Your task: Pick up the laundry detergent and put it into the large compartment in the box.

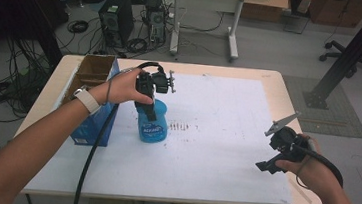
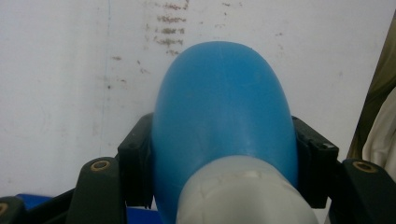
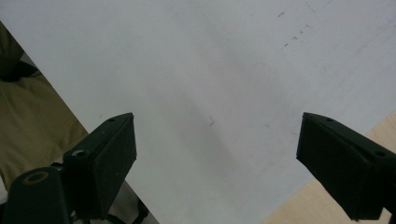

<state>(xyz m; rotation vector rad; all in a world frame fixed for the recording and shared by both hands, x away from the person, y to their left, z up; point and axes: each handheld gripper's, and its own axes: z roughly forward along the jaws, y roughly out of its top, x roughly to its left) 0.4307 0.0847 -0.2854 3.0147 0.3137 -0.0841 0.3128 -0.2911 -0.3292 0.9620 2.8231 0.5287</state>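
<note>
Tongs wide apart over white sheet

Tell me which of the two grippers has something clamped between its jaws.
The left gripper: its jaws press both sides of the blue bottle standing beside the cardboard box. The right gripper hangs over the white sheet, jaws wide apart, nothing between them.
</note>
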